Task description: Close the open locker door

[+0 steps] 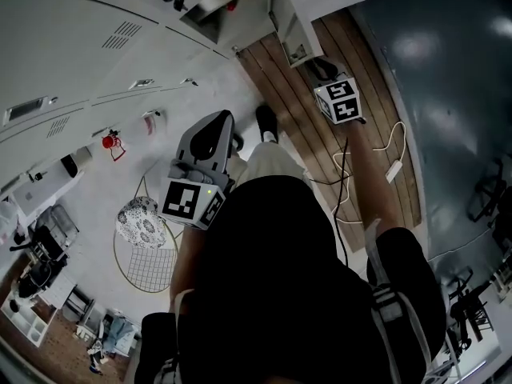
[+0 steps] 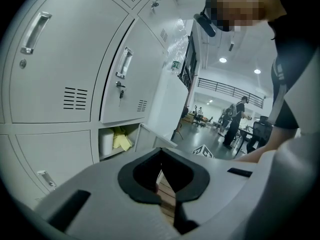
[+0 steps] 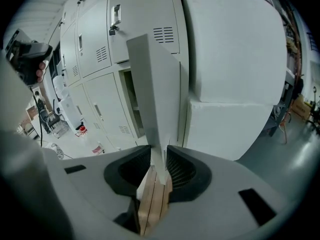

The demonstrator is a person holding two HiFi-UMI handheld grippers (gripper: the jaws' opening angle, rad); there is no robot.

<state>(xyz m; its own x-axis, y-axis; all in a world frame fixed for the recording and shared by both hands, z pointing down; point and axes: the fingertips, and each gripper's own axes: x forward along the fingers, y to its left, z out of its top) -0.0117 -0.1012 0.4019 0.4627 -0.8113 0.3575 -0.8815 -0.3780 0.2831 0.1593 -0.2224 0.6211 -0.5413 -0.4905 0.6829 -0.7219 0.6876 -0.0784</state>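
1. The locker door (image 3: 152, 94) stands open and is seen edge-on in the right gripper view. It rises from the jaws toward 12 o'clock, with its long axis upright.
2. The open compartment (image 3: 131, 104) lies at about 11 o'clock of the right gripper (image 3: 159, 166), just beside the door's left face. A broad white cabinet side (image 3: 235, 59) fills the picture from 1 to 3 o'clock.
3. The relation that matters is this: the opening is on the 9 o'clock side of the door, so I judge the closing swing has to carry the panel that way, across toward the locker bank (image 3: 95, 49).
4. The right gripper is clenched on the door's lower free edge. One jaw is against each face, and the wooden floor (image 3: 152, 209) shows through the gap below them.
5. In the head view the right gripper sits at about 1 o'clock, at the foot of the door. The left gripper (image 1: 204, 174) hangs nearer 9 o'clock, well apart from the door. The right is plainly the nearer hand.
6. The left gripper's jaws meet at their tips with nothing between them, and only floor boards show behind. Its view shows the same compartment at 10 o'clock, with a white roll (image 2: 106, 143) and something yellow (image 2: 121, 140) inside.
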